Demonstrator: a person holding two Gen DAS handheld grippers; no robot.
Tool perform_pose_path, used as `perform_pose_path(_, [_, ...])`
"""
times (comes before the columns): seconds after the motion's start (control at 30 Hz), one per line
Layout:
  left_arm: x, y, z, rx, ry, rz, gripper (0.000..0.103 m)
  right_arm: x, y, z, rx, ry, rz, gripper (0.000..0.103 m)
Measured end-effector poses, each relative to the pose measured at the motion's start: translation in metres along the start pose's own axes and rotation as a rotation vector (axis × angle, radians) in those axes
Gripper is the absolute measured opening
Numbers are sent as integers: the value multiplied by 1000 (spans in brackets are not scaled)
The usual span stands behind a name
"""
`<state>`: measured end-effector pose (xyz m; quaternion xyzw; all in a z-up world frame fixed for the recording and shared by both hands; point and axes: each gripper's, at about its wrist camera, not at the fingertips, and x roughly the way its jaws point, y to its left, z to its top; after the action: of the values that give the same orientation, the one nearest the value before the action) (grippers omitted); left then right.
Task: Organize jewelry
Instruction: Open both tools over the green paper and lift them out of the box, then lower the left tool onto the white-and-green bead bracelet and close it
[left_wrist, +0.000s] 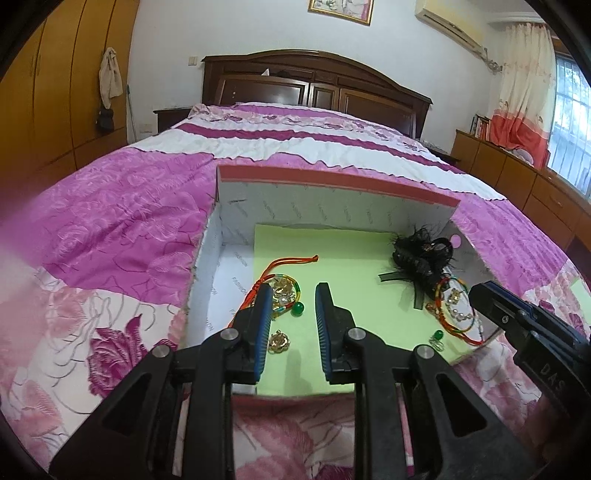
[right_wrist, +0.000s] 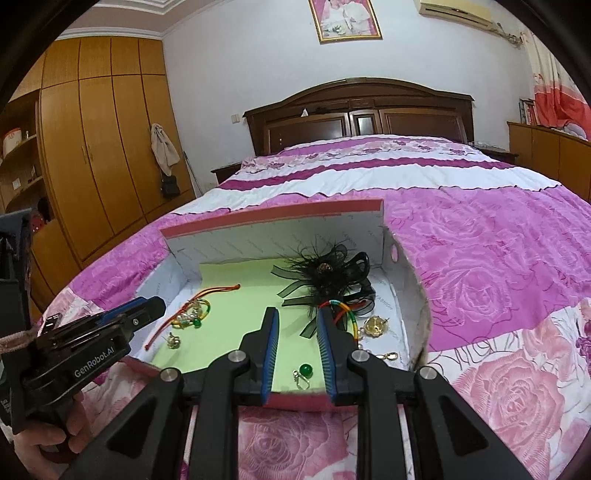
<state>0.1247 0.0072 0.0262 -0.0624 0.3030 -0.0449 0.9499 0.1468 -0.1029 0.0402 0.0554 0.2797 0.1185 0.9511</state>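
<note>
A: We hold both tools over the near edge of the shallow white cardboard box with a red rim, which sits on the pink and white rose-patterned bedspread. A pale green paper sheet lines its floor.

B: Our left gripper has its blue-padded jaws spread apart with nothing between them. The left pad overlaps a red, yellow and green braided cord bracelet with gold and pearl charms; whether it touches, we cannot tell.

A: Just beside that bracelet lies a round green bead earring, and nearer to us a small gold flower-shaped ornament.

B: Our right gripper is also spread wide, holding nothing. Between its pads, near the front wall, lies a second green bead earring with a silver clasp.

A: At the far right of the box we see a black feathered hair clip with ribbon loops. A second multicoloured braided cord bracelet lies against its near side, just beside our right pad.

B: Further right, on bare cardboard, sit a gold flower-shaped piece and a small gold clasp.
</note>
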Motion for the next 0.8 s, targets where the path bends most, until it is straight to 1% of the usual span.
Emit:
perform_pose_path(0.17, [-15, -3, 0, 25, -3, -1, 16, -20, 1, 0, 1, -18, -5, 24])
perform_pose_path(0.3, [-29, -6, -3, 42, -2, 0, 16, -36, 0, -4, 29, -14, 4, 24])
perform_pose_path(0.57, [-51, -2, -10, 41, 29, -2, 16, -66, 1, -13, 51, 19, 32, 25])
perform_pose_path(0.8, [-67, 2, -19, 56, 68, -3, 16, -84, 8, -24, 33, 49, 29, 25])
